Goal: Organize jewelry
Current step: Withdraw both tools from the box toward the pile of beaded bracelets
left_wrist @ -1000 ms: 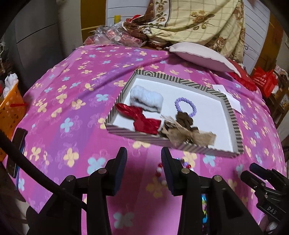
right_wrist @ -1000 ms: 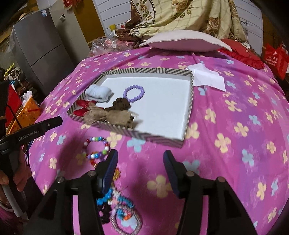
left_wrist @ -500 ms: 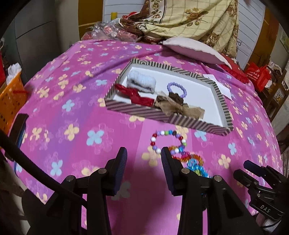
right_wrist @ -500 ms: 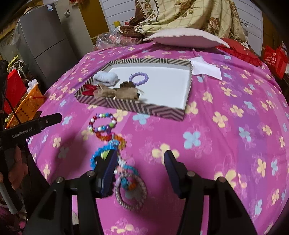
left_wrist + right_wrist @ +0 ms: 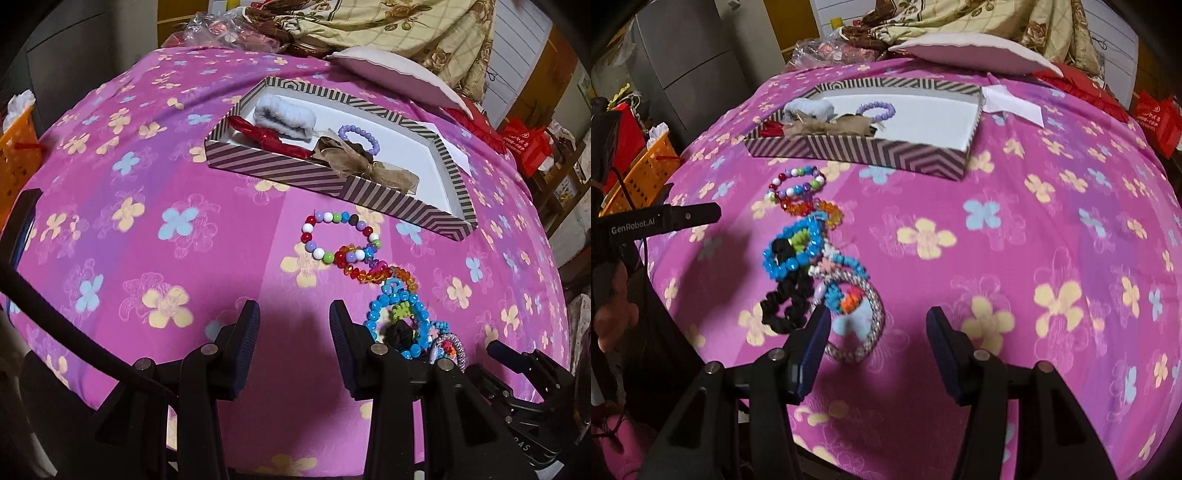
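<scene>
A striped box (image 5: pixel 280 171) (image 5: pixel 871 151) on the pink floral cloth holds a white fluffy band (image 5: pixel 286 114), a red bow (image 5: pixel 271 140), a brown bow (image 5: pixel 364 162) and a purple bead bracelet (image 5: pixel 360 136) (image 5: pixel 877 110). In front of it lie a multicolour bead bracelet (image 5: pixel 340 236) (image 5: pixel 798 182), an orange-red bracelet (image 5: pixel 369 269), a blue bead bracelet (image 5: pixel 397 321) (image 5: pixel 794 251), a black scrunchie (image 5: pixel 785 304) and a silver ring bracelet (image 5: pixel 862 325). My left gripper (image 5: pixel 293 336) is open and empty, left of the blue bracelet. My right gripper (image 5: pixel 877 347) is open and empty over the silver ring bracelet.
A pink pillow (image 5: pixel 967 55), a floral blanket (image 5: pixel 391 26) and a plastic bag (image 5: pixel 229 29) lie behind the box. A white paper (image 5: pixel 1015 103) lies by the box's right side. An orange basket (image 5: pixel 639 173) stands off the left edge. A red bag (image 5: pixel 528 144) is at the right.
Both grippers have pulled back toward the near edge of the cloth, so the loose bracelets came into view. Both stayed open.
</scene>
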Action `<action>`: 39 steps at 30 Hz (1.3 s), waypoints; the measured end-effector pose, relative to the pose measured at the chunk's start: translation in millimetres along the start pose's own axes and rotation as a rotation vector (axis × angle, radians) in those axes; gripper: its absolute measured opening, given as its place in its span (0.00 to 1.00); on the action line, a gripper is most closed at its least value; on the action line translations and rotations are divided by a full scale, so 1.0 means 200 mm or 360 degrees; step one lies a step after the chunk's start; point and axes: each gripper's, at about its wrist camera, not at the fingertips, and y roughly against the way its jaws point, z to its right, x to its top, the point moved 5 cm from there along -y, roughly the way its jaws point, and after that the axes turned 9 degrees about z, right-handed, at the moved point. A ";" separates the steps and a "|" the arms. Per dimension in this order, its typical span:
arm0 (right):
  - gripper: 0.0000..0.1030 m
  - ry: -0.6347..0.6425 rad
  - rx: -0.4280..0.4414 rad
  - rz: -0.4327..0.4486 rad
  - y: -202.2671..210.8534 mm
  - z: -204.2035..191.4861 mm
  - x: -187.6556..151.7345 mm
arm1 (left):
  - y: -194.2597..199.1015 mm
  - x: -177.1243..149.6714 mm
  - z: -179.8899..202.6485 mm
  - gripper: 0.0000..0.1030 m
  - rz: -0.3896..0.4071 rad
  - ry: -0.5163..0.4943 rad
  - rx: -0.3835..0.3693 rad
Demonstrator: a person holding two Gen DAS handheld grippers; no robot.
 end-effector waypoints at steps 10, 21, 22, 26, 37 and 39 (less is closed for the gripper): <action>0.55 -0.0010 0.0011 0.0054 0.05 -0.03 0.04 | 0.05 0.01 0.03 0.58 0.0054 -0.0036 0.0007; 0.55 -0.0012 0.0011 0.0058 0.07 -0.04 0.03 | 0.08 -0.01 0.05 0.58 0.0067 -0.0054 0.0002; 0.55 -0.0018 0.0013 0.0061 0.07 -0.04 0.03 | 0.08 -0.01 0.05 0.58 0.0067 -0.0055 0.0002; 0.55 -0.0027 0.0014 0.0064 0.08 -0.03 0.02 | 0.09 -0.02 0.07 0.58 0.0063 -0.0061 -0.0001; 0.56 -0.0044 0.0020 0.0035 0.06 -0.02 -0.02 | 0.07 -0.04 0.08 0.58 0.0035 -0.0056 0.0003; 0.56 -0.0044 0.0020 0.0028 0.05 -0.02 -0.03 | 0.07 -0.04 0.08 0.58 0.0028 -0.0056 0.0003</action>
